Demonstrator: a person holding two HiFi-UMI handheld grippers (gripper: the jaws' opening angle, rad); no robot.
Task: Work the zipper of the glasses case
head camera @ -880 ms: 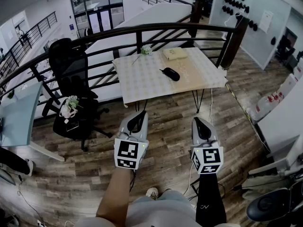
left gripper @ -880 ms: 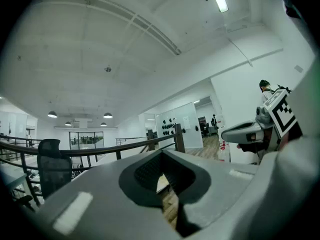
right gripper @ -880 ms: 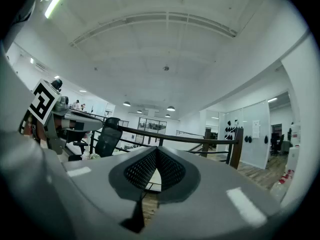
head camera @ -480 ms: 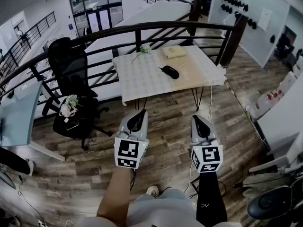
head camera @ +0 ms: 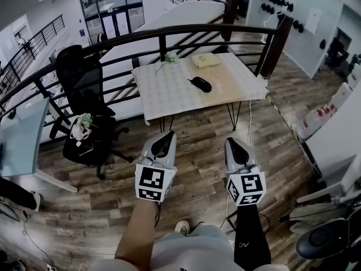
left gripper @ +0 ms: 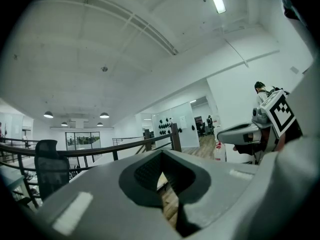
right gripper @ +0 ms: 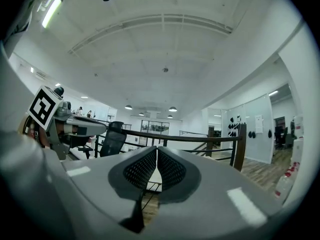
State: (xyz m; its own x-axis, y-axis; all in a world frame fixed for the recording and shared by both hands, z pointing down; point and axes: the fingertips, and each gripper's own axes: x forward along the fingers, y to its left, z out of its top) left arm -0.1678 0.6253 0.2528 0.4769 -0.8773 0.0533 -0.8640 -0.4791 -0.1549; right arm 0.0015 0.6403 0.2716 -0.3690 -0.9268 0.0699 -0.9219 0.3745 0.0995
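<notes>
Though far off, blk oval glasses case (head camera: 201,84)

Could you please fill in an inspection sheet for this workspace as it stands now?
Surface: table with a checked cloth, well ahead of both grippers.
Job's things: black glasses case lies on the table, untouched; its zipper is too small to read.
Clutter: flat beige box and flower sprig near the far edge.
Grippers: left gripper and right gripper both shut, empty, held level over the wooden floor.
Cables: white cable runs down beside a table leg.
Surroundings: dark railing behind the table; black office chair to its left.
</notes>
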